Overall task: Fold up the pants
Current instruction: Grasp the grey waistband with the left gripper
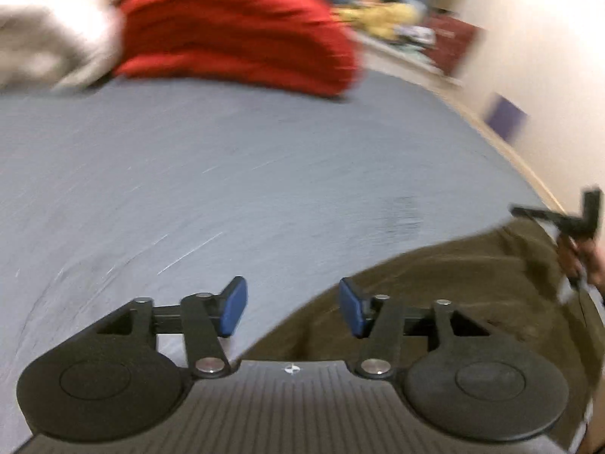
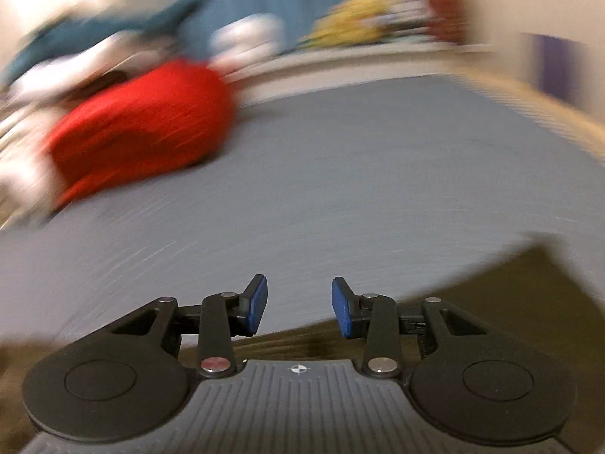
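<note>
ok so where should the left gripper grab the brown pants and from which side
Probably the curved near edge of the brown pants, where the cloth meets the bare gray bed cover. Come in low from the gray side, one finger sliding under the hem. The left gripper is open and already straddles that edge. The blur hides any thicker seam or waistband.

The left gripper (image 1: 293,306) hangs with its jaws spread wide, the blue pads (image 1: 235,307) facing each other across an empty gap, nothing between them. In the left wrist view the right gripper (image 1: 574,223) shows at about 3 o'clock, dark and blurred, tilted, its state unreadable there. Its own view shows the right gripper (image 2: 298,304) parted too, blue pads (image 2: 258,304) well apart, clamping nothing.
</note>
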Available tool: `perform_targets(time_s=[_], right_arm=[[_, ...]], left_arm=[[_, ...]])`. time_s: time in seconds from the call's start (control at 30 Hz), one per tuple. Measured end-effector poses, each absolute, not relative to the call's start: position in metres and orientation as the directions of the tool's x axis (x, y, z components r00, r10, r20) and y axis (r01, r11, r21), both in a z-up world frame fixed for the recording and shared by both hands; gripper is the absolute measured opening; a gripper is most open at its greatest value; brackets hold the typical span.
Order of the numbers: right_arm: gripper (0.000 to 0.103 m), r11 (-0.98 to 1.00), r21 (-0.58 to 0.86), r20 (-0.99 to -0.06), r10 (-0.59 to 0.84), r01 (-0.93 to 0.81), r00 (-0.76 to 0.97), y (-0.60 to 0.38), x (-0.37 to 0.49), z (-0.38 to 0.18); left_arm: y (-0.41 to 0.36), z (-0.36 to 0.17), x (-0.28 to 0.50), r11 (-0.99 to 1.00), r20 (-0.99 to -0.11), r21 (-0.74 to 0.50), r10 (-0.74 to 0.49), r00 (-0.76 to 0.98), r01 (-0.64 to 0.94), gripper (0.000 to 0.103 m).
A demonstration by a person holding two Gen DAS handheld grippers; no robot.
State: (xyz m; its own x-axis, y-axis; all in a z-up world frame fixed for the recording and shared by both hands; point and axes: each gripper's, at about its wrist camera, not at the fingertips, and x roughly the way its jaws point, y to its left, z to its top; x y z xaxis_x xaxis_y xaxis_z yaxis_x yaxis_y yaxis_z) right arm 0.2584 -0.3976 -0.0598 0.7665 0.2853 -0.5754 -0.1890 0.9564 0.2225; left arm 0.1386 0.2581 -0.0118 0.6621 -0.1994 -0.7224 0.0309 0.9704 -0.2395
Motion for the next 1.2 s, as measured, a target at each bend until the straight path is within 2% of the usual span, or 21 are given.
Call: perform_targets(time_s=[0.1, 0.17, 0.27, 0.37, 0.43, 0.5, 0.53, 0.57, 0.63, 0.7, 0.77, 0.83, 0.9, 0.97, 1.03, 1.1, 1.13, 1.2], right_arm=[[0.047, 0.921, 0.15, -0.601, 0.374, -0.361, 0.706, -0.341, 0.273, -0.07], [0.049, 0.893, 0.122, -0.618, 0.41, -0.433, 0.671, -0.315, 0.276, -0.079], [0.049, 0.827, 0.092, -0.669, 0.464, -0.555, 0.581, -0.29, 0.283, -0.091], [0.052, 0.756, 0.081, -0.707, 0.503, -0.65, 0.497, -0.279, 0.277, -0.088], [0.054, 0.711, 0.06, -0.727, 0.512, -0.701, 0.457, -0.277, 0.271, -0.087], [0.054, 0.684, 0.025, -0.736, 0.506, -0.729, 0.45, -0.275, 0.27, -0.082], [0.054, 0.678, 0.02, -0.74, 0.504, -0.735, 0.445, -0.275, 0.27, -0.08], [0.052, 0.672, 0.008, -0.742, 0.5, -0.74, 0.446, -0.271, 0.275, -0.082], [0.042, 0.65, -0.02, -0.743, 0.499, -0.76, 0.446, -0.266, 0.273, -0.081], [0.016, 0.636, -0.045, -0.741, 0.496, -0.77, 0.453, -0.259, 0.272, -0.083], [0.007, 0.635, -0.065, -0.733, 0.493, -0.769, 0.469, -0.257, 0.271, -0.078], [0.006, 0.657, -0.108, -0.686, 0.494, -0.746, 0.534, -0.264, 0.27, -0.066], [0.006, 0.719, -0.131, -0.613, 0.482, -0.682, 0.626, -0.267, 0.275, -0.054], [0.006, 0.787, -0.179, -0.55, 0.417, -0.59, 0.723, -0.264, 0.279, -0.049], [0.007, 0.814, -0.231, -0.569, 0.331, -0.533, 0.752, -0.248, 0.282, -0.059], [0.014, 0.798, -0.302, -0.649, 0.229, -0.522, 0.725, -0.227, 0.284, -0.082], [0.016, 0.785, -0.349, -0.642, 0.197, -0.511, 0.741, -0.221, 0.279, -0.087], [0.033, 0.801, -0.366, -0.594, 0.191, -0.474, 0.781, -0.227, 0.264, -0.082]], left_arm=[[0.283, -0.031, 0.13, 0.976, -0.777, -0.207, -0.123, 0.618, -0.067, 0.074], [0.293, -0.041, 0.127, 0.961, -0.787, -0.266, -0.176, 0.591, -0.069, 0.079], [0.294, -0.055, 0.124, 0.946, -0.809, -0.324, -0.274, 0.519, -0.005, 0.081], [0.284, -0.057, 0.121, 0.965, -0.811, -0.247, -0.254, 0.528, 0.085, 0.081], [0.283, -0.056, 0.127, 0.97, -0.806, -0.222, -0.239, 0.541, 0.097, 0.076], [0.282, -0.057, 0.128, 0.972, -0.802, -0.207, -0.232, 0.55, 0.108, 0.053], [0.28, -0.056, 0.13, 0.971, -0.8, -0.204, -0.239, 0.551, 0.124, 0.05], [0.276, -0.056, 0.128, 0.971, -0.799, -0.193, -0.239, 0.553, 0.14, 0.043], [0.266, -0.057, 0.124, 0.971, -0.799, -0.155, -0.231, 0.555, 0.181, 0.035], [0.261, -0.054, 0.124, 0.972, -0.799, -0.127, -0.217, 0.561, 0.196, 0.026], [0.255, -0.047, 0.124, 0.984, -0.784, -0.02, -0.126, 0.608, 0.177, 0.022], [0.245, -0.035, 0.131, 0.987, -0.736, 0.066, -0.053, 0.675, 0.15, 0.022], [0.236, -0.029, 0.14, 0.989, -0.695, 0.1, -0.011, 0.719, 0.112, 0.023], [0.223, -0.032, 0.151, 0.984, -0.697, 0.154, 0.046, 0.716, 0.087, 0.024], [0.211, -0.053, 0.161, 0.973, -0.75, 0.219, 0.121, 0.65, 0.072, 0.035], [0.204, -0.058, 0.156, 0.956, -0.743, 0.285, 0.176, 0.646, 0.068, 0.049], [0.202, -0.054, 0.151, 0.948, -0.736, 0.309, 0.192, 0.649, 0.07, 0.051], [0.202, -0.04, 0.139, 0.941, -0.715, 0.331, 0.2, 0.669, 0.073, 0.057]])
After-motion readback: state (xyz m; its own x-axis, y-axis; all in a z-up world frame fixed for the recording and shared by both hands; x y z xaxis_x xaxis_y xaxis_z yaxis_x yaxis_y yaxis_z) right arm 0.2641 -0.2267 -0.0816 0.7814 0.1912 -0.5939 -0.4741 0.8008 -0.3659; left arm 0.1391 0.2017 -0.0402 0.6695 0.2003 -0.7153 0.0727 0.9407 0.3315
